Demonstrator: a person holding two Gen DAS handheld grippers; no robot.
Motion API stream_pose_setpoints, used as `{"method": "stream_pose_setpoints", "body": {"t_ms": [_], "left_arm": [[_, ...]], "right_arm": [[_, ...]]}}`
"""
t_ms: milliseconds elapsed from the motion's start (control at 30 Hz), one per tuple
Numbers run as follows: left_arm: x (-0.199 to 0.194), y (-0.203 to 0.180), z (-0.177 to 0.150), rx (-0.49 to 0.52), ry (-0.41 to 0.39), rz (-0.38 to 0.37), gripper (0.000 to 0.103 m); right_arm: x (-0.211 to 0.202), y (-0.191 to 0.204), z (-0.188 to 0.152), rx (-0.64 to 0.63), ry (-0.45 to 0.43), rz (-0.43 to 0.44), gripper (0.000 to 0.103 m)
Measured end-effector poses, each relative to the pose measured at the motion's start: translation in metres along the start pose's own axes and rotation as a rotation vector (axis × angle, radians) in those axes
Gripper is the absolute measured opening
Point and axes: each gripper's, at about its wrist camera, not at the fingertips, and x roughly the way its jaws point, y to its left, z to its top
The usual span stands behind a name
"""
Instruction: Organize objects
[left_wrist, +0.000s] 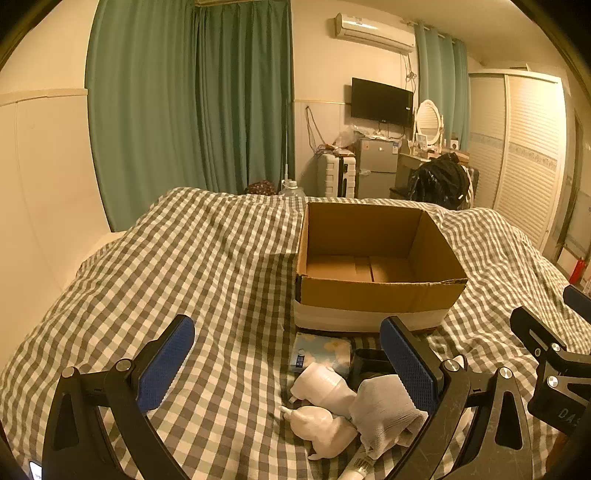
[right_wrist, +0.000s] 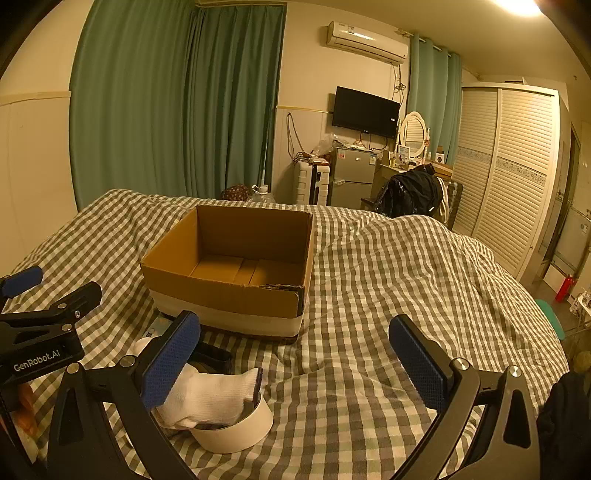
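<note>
Both tools, left tool (left_wrist: 288, 363) and right tool (right_wrist: 295, 365), are being held wide open and empty, while the soft, light white knitted sock (left_wrist: 384, 406), lower right, is being judged best pinched mid-fold.

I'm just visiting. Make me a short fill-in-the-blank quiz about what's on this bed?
1. The cardboard box holds ____.
2. The bed cover has a ____ pattern.
3. The white sock drapes over a round white ____.
4. Both the left gripper and right gripper have their jaws ____.

Missing words: nothing; checked; container; open
</note>
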Motion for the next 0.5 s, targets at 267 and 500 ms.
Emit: {"method": "stream_pose_setpoints", "body": {"t_ms": [267, 500], "left_arm": [[-0.0005, -0.0034, -0.0009, 0.014, -0.009, 0.001, 0.103], [0.0027, -0.0041, -0.0007, 0.028, 0.009, 0.010, 0.103]], "right_arm": [[0.0012, 0.0021, -0.0001, -0.001, 0.006, 0.004, 0.103], [0.0017, 0.0041, -0.0005, -0.010, 0.009, 0.008, 0.103]]}}
